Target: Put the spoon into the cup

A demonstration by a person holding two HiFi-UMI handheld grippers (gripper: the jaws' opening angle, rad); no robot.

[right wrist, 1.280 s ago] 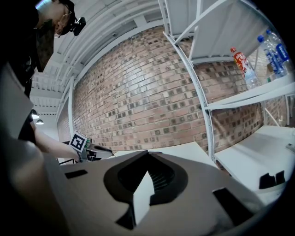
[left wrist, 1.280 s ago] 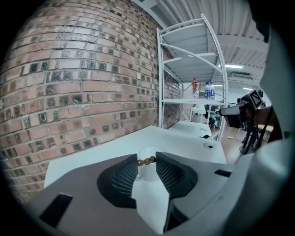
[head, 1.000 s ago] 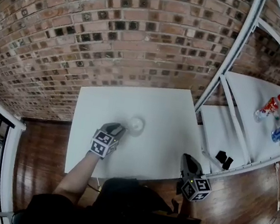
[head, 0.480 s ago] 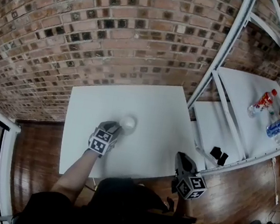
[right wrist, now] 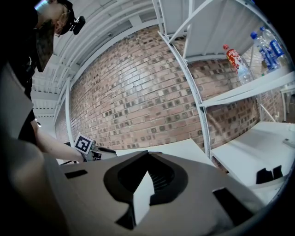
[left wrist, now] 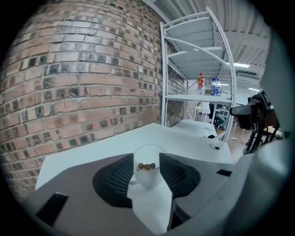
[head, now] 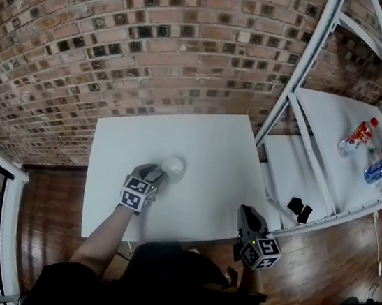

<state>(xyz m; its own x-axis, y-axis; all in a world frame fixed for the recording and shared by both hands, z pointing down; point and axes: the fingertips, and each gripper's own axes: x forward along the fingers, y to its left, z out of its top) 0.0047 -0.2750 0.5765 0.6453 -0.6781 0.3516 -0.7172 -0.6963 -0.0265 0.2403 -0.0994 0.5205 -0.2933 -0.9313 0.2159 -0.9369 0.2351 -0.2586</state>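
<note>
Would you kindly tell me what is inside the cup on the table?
A small golden part, probably of the spoon, shows inside the cup; the frosted wall hides anything deeper.

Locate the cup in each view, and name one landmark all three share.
Head view: cup just left of picture centre, on the white table.
Left gripper view: cup low centre.
Right gripper view: not in it.
Shared landmark: the brick wall.

Cup [head: 173, 168]: centre of frame, on my white table [head: 213, 144].
My left gripper [head: 160, 175]: jaws opening, cup between their tips.
My right gripper [head: 244, 215]: lower right, at the table's near edge.
</note>
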